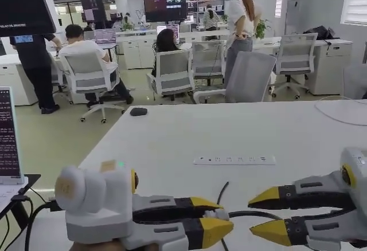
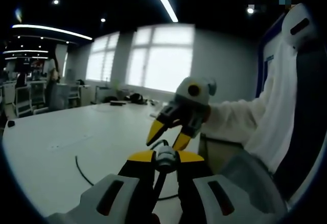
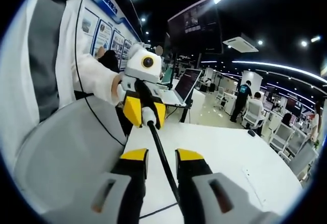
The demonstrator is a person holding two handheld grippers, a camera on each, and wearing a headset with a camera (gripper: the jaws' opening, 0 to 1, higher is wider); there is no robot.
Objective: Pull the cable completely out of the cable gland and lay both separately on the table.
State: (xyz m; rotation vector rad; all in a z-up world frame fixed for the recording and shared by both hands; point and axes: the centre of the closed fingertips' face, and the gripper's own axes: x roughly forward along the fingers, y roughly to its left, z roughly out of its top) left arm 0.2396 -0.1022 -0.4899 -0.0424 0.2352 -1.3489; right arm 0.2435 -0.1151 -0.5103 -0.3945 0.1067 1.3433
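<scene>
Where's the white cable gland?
The cable gland sits pinched in the left gripper's jaws, bottom centre of the left gripper view, facing the right gripper.

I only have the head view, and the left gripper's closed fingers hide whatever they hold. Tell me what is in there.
Observer: The left gripper view shows the left gripper clamped on a pale cable gland, right at its yellow tips.
Operator: Now tell me whether the cable is out of it.
Observer: It is not. In the right gripper view the cable runs straight from the gland's end back between the open fingers of the right gripper, with a gap on each side.
</scene>
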